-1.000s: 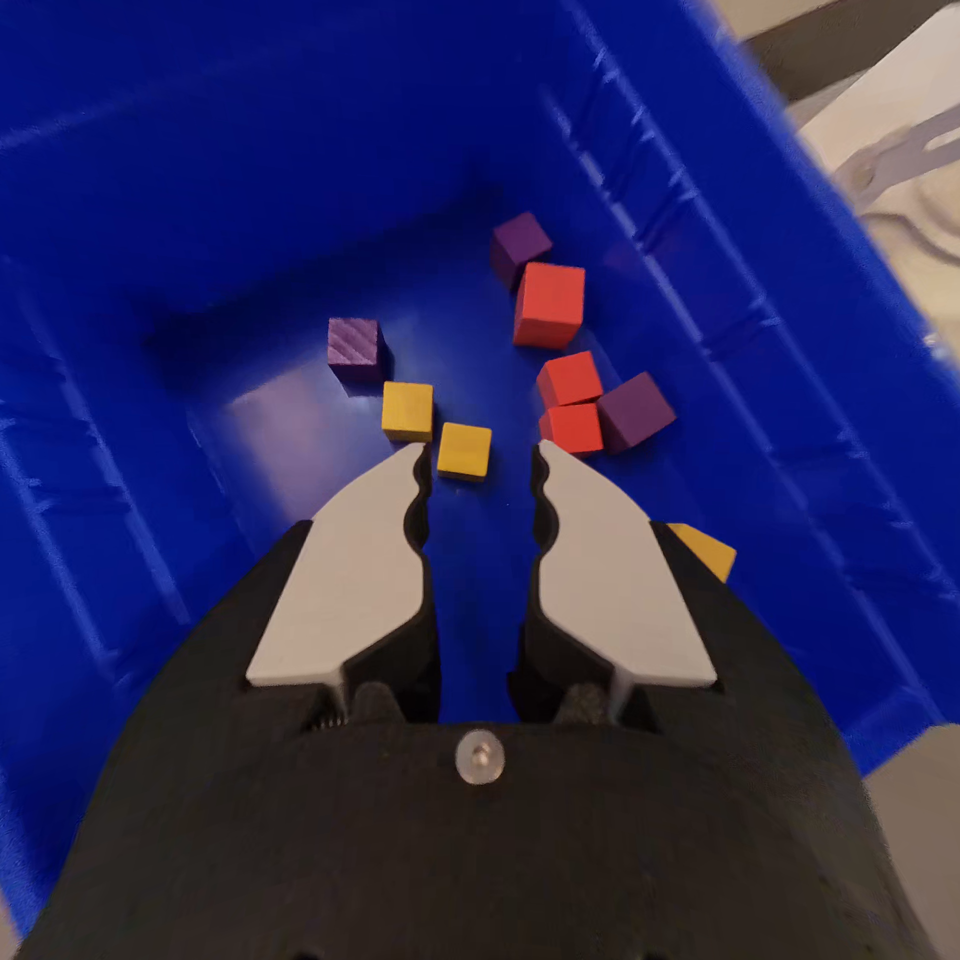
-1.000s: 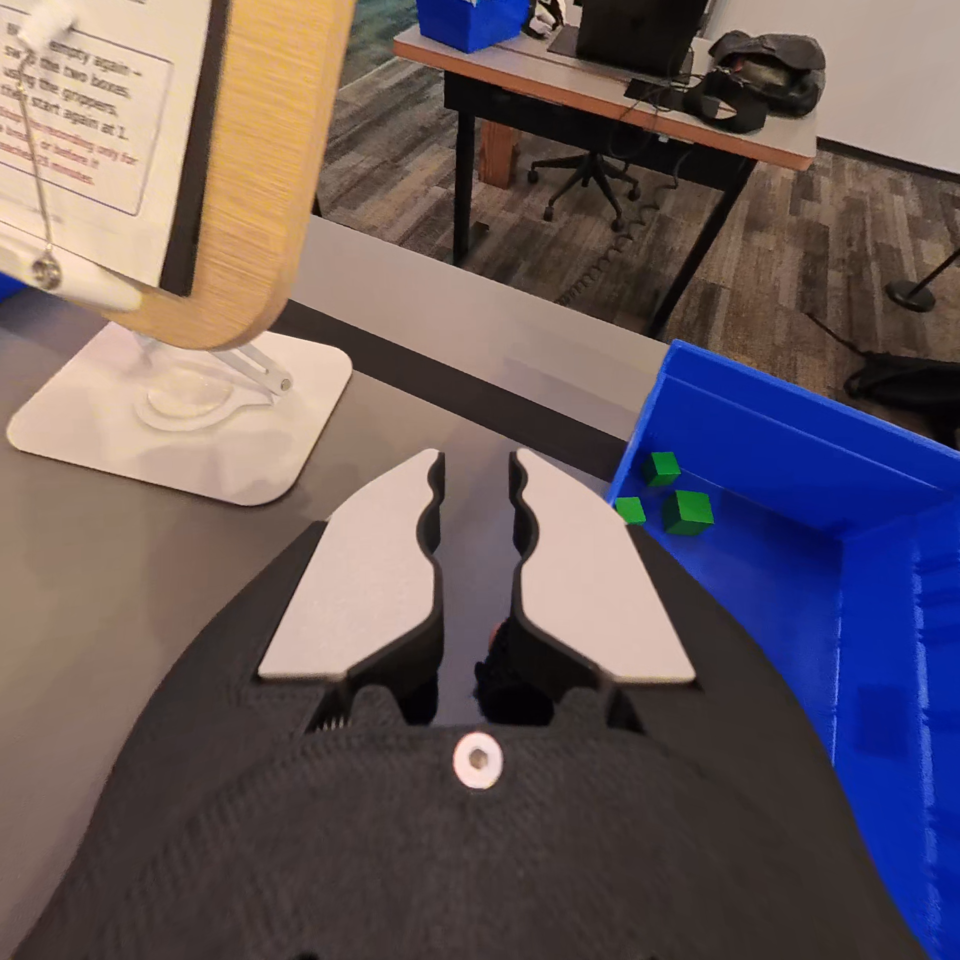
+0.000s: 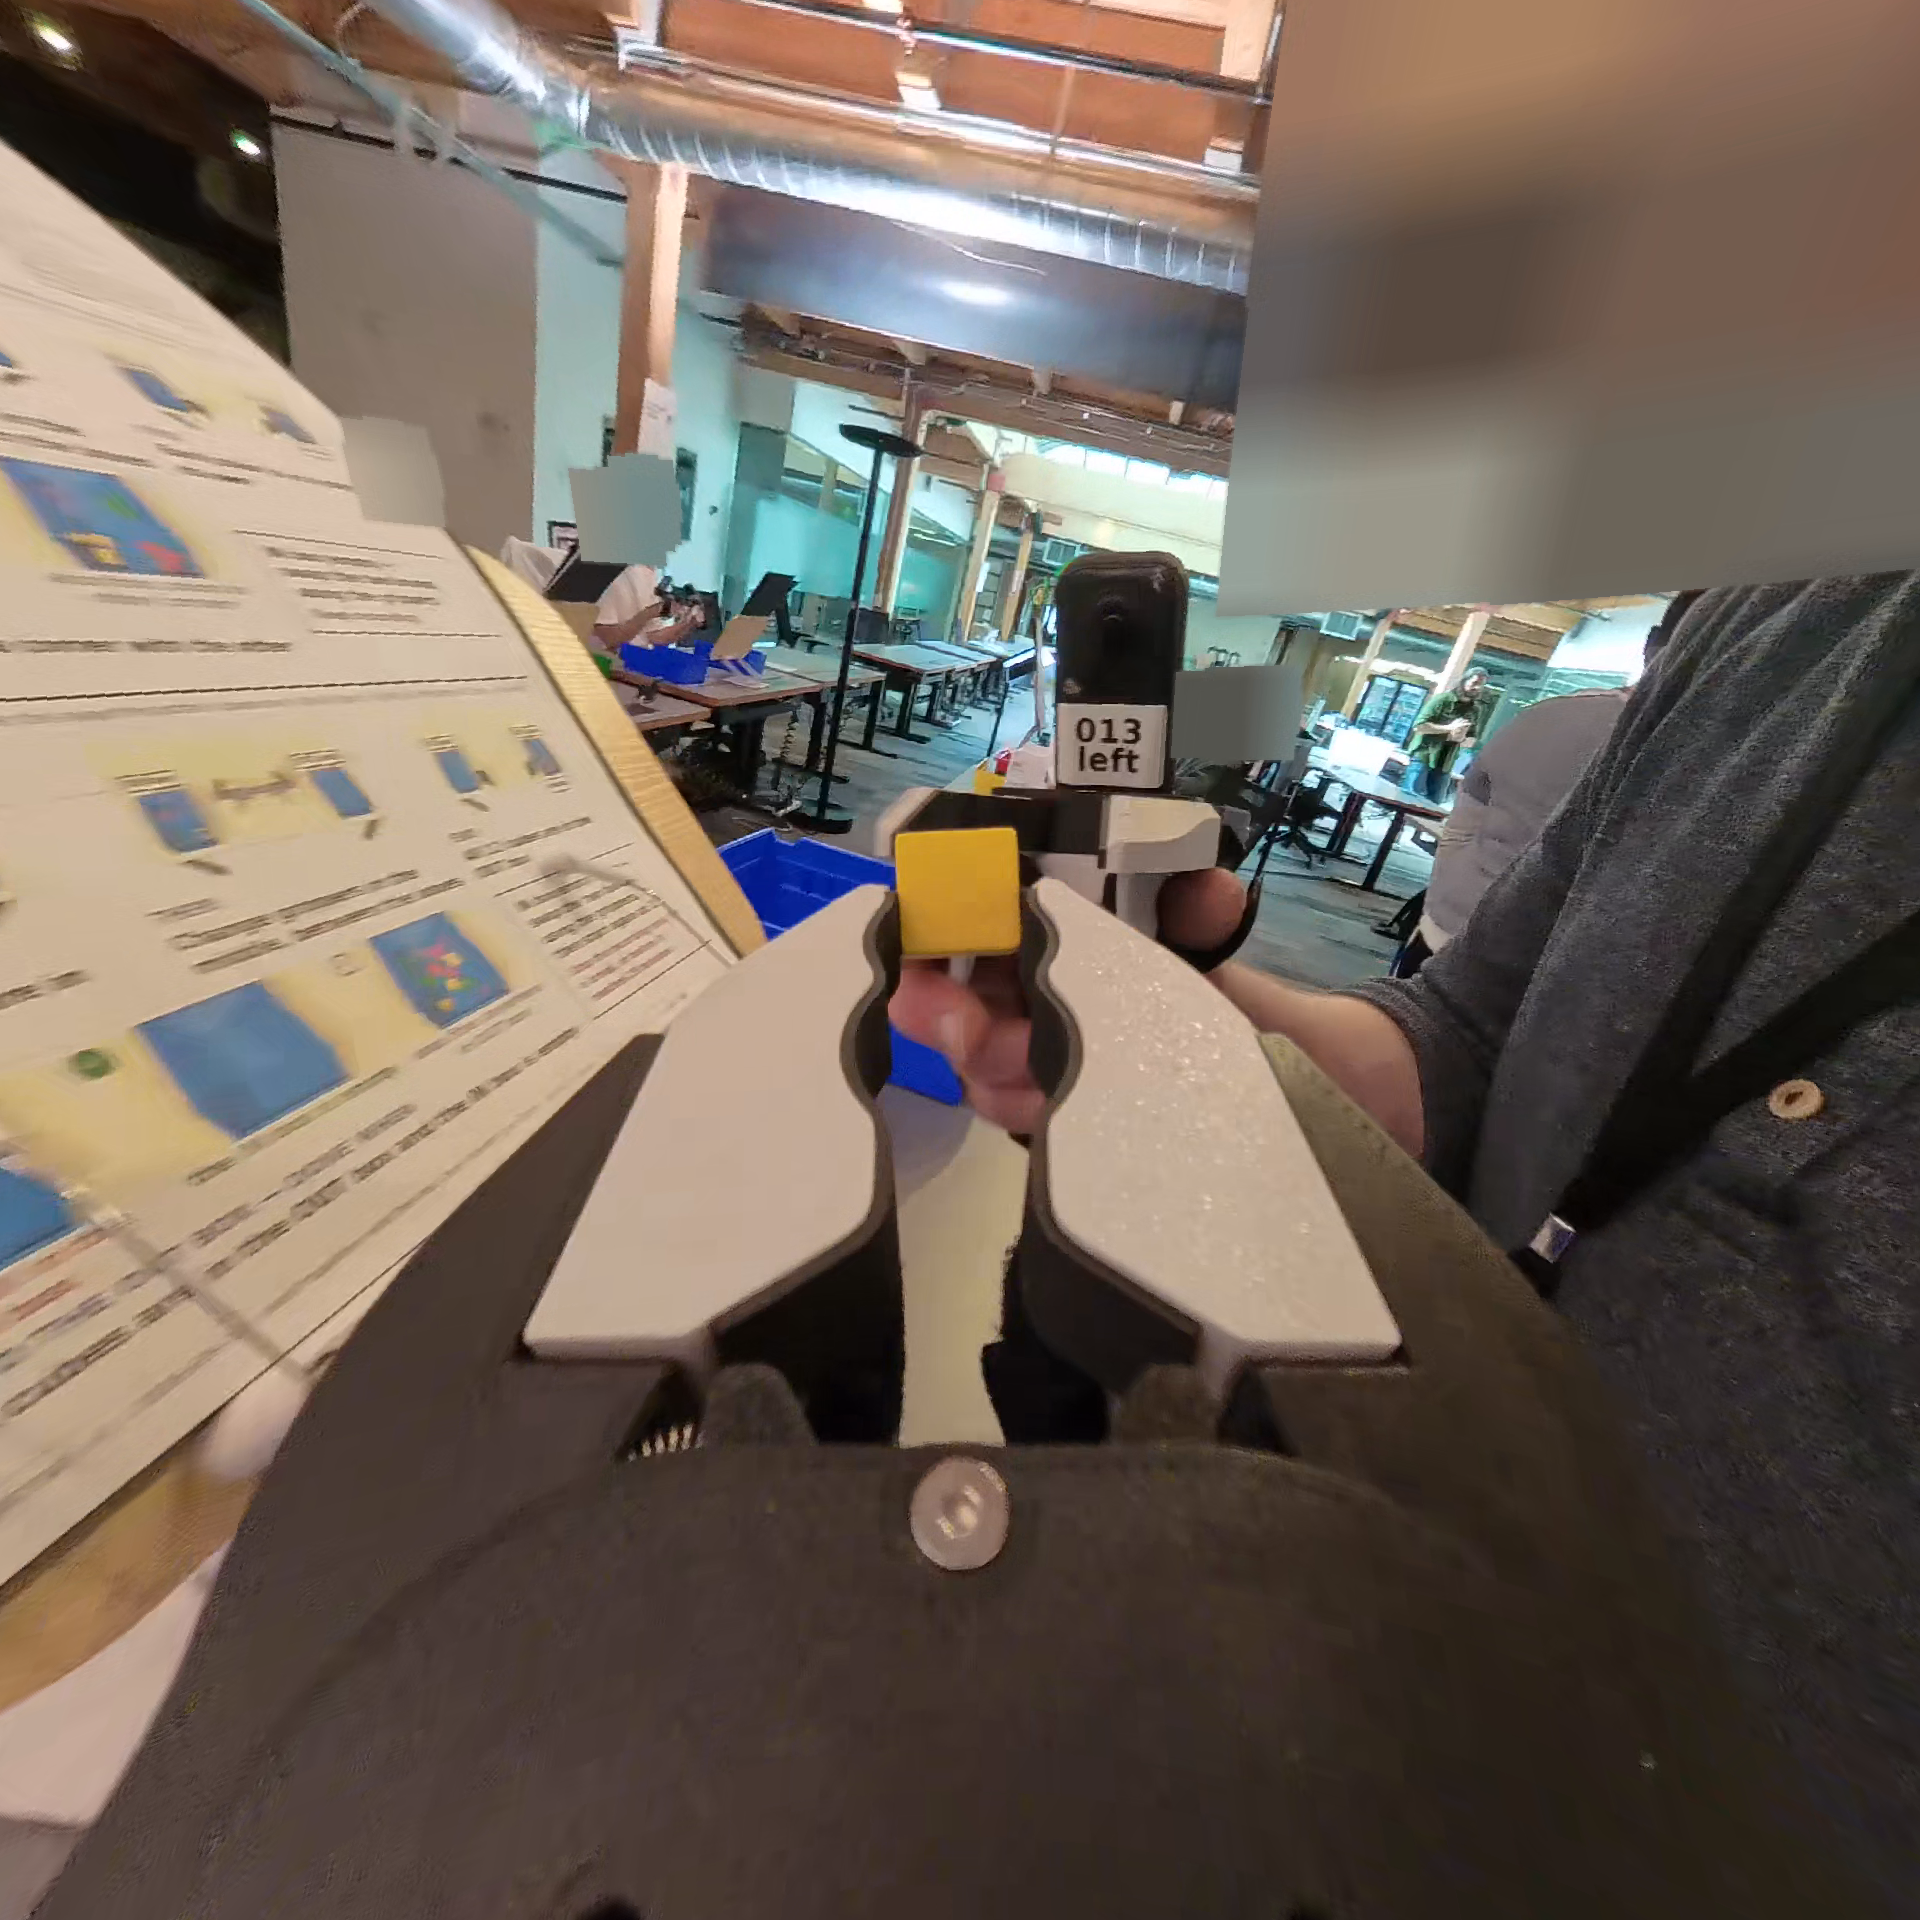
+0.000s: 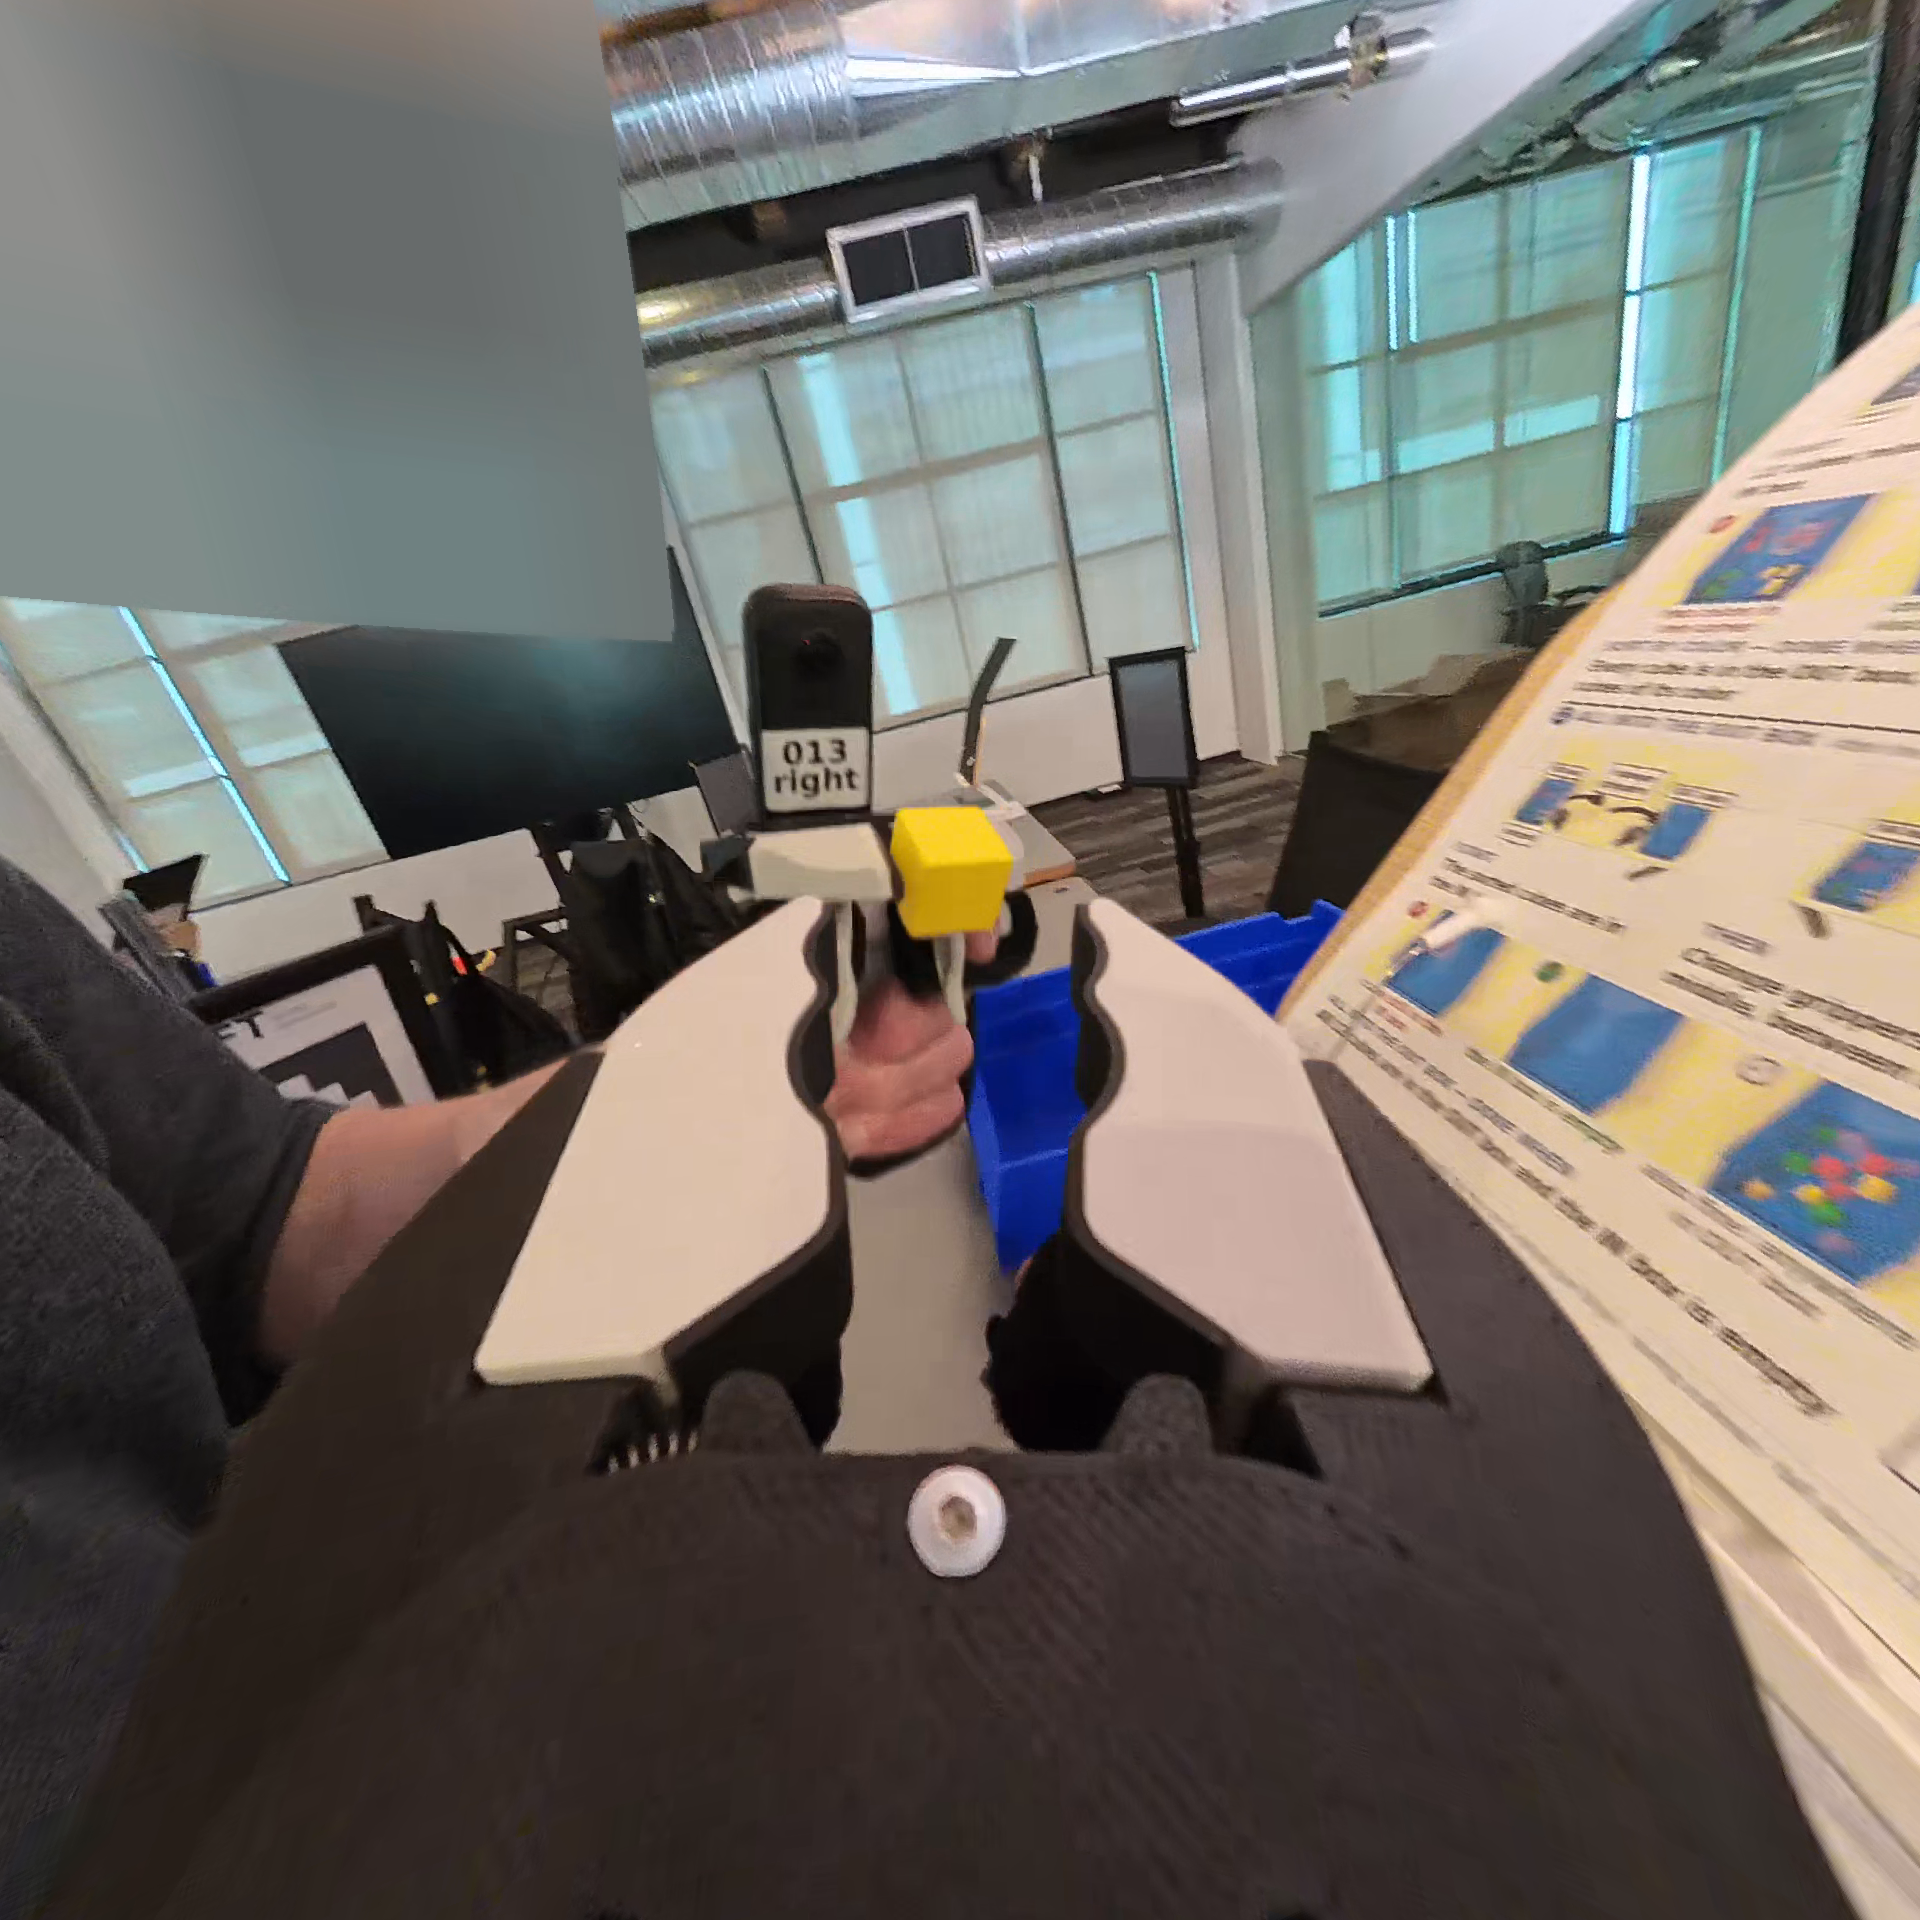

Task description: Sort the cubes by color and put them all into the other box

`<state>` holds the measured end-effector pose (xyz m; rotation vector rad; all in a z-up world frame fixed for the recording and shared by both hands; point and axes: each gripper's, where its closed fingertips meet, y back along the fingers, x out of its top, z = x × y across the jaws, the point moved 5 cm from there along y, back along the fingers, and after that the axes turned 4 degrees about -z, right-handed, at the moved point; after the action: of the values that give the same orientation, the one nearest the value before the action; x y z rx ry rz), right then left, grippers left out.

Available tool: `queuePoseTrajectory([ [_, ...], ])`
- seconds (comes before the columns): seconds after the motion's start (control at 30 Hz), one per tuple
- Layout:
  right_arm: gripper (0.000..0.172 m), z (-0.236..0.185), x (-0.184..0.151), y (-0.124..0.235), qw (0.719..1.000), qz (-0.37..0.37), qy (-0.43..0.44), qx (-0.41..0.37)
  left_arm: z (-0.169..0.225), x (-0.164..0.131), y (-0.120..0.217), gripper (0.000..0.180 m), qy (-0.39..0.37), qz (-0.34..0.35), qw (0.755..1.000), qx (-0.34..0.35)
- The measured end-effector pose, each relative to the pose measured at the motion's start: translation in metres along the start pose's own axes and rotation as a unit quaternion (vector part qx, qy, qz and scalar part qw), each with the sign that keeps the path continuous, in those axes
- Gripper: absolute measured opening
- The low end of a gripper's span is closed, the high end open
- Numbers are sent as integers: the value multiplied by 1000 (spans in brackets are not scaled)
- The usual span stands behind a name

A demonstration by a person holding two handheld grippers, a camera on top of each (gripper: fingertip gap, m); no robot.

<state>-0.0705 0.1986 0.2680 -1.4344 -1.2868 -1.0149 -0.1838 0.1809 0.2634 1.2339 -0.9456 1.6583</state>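
while raised, left hand-held gripper (image 3: 958, 935) pinches yellow cube (image 3: 956, 891), facing right hand-held gripper (image 4: 951, 935).

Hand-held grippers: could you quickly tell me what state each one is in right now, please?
Left hand-held gripper: closed on a yellow cube.
Right hand-held gripper: open, holding nothing.

The left gripper (image 3: 958, 914) is raised and pinches a yellow cube (image 3: 956, 891) between its fingertips, facing the right gripper (image 4: 951, 940), whose fingers stand wide apart, holding nothing.
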Motion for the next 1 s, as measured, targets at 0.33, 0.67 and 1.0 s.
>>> queuePoseTrajectory([
  [0.33, 29, -9, -3, 3, 999, 10, -27, 26, 15, -13, -32, 22, 22, 9, 997, -67],
  [0.67, 22, -8, 1, 20, 999, 35, -37, 15, 17, -13, -42, 21, 35, 22, 995, -86],
  [1.0, 22, 120, 32, 223, 916, -8, 37, -400, -1, -8, -10, 0, 12, 10, 1000, -23],
])
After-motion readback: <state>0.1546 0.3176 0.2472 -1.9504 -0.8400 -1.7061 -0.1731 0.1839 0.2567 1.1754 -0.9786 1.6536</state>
